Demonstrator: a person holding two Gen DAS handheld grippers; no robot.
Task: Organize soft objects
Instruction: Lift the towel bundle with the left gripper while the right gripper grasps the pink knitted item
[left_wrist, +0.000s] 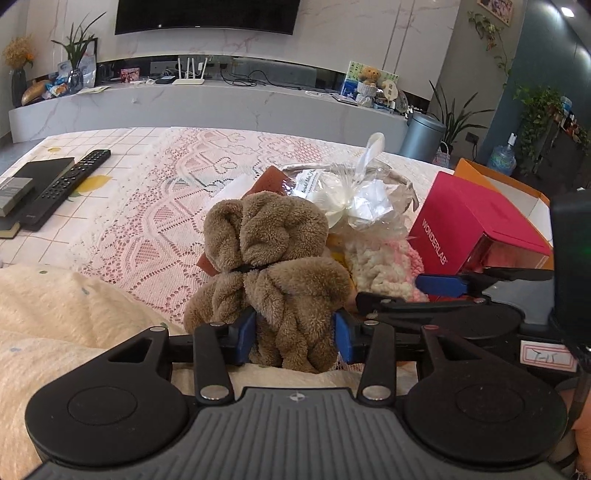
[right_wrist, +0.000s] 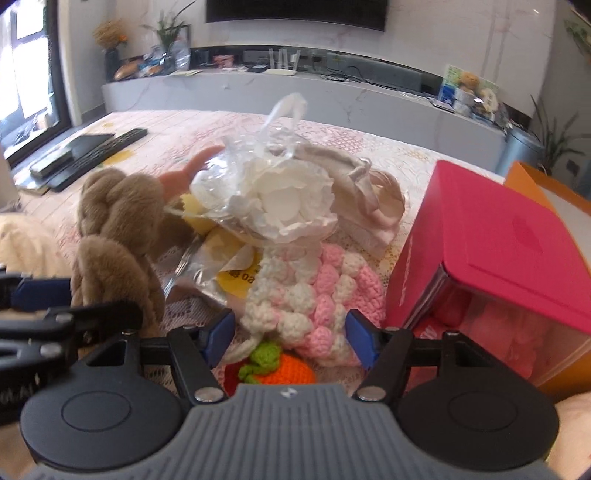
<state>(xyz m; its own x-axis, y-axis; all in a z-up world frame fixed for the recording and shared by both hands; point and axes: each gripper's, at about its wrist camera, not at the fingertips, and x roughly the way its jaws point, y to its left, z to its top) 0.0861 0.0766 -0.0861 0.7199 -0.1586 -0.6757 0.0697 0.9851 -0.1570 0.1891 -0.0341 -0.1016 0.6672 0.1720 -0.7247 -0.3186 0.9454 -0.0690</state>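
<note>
Gripping the brown plush toy (left_wrist: 273, 258) at its lower end, long axis pointing away, left tongs (left_wrist: 293, 332) hold it over the worktop (left_wrist: 147, 192); right tongs (right_wrist: 291, 332), released, straddle the pink-white crochet piece (right_wrist: 317, 295), whose orange crochet item (right_wrist: 288, 373) shows in the right view only.

Black gripper (left_wrist: 295, 334), blue pads (left_wrist: 244, 334), grey ribbing.

Left of the brown plush (left_wrist: 269, 266) I see open lace tablecloth (left_wrist: 147, 206); right of it, a plastic bag (left_wrist: 354, 195), crochet piece (left_wrist: 384, 266) and red box (left_wrist: 476, 229) crowd my path.
</note>
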